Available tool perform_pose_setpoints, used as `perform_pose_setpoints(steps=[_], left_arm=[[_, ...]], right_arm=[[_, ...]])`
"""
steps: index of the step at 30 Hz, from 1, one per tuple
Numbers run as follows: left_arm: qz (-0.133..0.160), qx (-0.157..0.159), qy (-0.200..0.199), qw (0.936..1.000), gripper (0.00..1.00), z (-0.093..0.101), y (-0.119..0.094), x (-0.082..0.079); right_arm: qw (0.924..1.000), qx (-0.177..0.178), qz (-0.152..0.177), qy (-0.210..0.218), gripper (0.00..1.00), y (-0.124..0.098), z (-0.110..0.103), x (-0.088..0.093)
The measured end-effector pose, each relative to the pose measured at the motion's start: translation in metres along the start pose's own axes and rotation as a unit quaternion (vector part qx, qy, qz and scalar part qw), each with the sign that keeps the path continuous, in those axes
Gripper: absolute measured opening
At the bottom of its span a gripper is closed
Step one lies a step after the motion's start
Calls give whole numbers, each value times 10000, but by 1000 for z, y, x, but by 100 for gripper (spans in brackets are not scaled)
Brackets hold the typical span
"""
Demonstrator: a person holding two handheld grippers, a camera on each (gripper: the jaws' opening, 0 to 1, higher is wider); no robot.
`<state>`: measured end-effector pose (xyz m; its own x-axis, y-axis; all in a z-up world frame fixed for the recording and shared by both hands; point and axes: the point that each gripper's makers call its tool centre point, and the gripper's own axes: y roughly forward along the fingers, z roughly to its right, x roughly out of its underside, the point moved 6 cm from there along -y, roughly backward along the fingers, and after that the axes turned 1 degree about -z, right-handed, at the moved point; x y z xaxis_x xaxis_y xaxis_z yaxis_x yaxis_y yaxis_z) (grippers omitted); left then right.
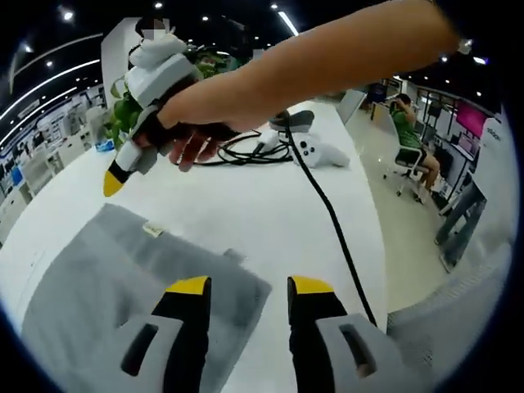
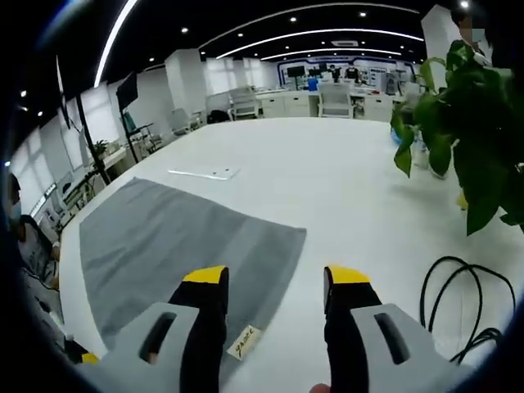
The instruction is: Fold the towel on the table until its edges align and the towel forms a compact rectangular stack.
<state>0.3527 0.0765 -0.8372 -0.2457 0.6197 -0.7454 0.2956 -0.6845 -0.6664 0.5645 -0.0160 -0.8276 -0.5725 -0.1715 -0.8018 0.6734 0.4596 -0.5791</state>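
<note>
Grey towel [image 2: 176, 246] lies flat and unfolded on the white table [image 2: 344, 180]; first fold not yet begun, by my read. Right gripper [image 2: 274, 282] hovers over the towel's near corner, jaws wide apart, empty; a small label [image 2: 243, 341] sits at that corner. Left gripper [image 1: 246, 286] hangs over the towel's edge, jaws likewise apart, empty. Next: pinch corners. Long axis runs away leftward from the right gripper. Beyond the towel: black cable [image 2: 458, 303], potted plant [image 2: 467, 123].

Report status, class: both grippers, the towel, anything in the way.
Left gripper open, empty, over towel edge. Right gripper open, empty, above towel corner. Towel flat, unfolded. Black cable on table beside it.
</note>
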Motion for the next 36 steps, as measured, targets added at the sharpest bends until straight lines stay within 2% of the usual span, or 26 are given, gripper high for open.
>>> perform_pose_setpoints(steps=[13, 19, 24, 26, 28, 32, 36], left_arm=[[-209, 239, -147, 9994, 27, 1, 27, 15], [-354, 261, -34, 9990, 26, 2, 31, 22], [-351, 227, 411, 9983, 22, 0, 32, 21], [-355, 239, 327, 9986, 21, -1, 32, 21], [-357, 217, 341, 9985, 20, -2, 32, 21], [-330, 203, 306, 9988, 18, -1, 34, 19], [-294, 52, 185, 9994, 10, -4, 36, 17]], right_arm=[[9998, 81, -43, 182, 43, 24, -5, 2], [9998, 129, -135, -92, 39, 41, -4, -1], [9986, 205, -324, -367, 36, 59, -4, 0], [9981, 238, -370, -428, 36, 66, -5, 0], [9988, 162, -374, -262, 36, 69, -6, 0], [9967, 224, -445, -637, 32, 74, -6, -2], [9965, 155, -455, -687, 25, 76, -4, -4]])
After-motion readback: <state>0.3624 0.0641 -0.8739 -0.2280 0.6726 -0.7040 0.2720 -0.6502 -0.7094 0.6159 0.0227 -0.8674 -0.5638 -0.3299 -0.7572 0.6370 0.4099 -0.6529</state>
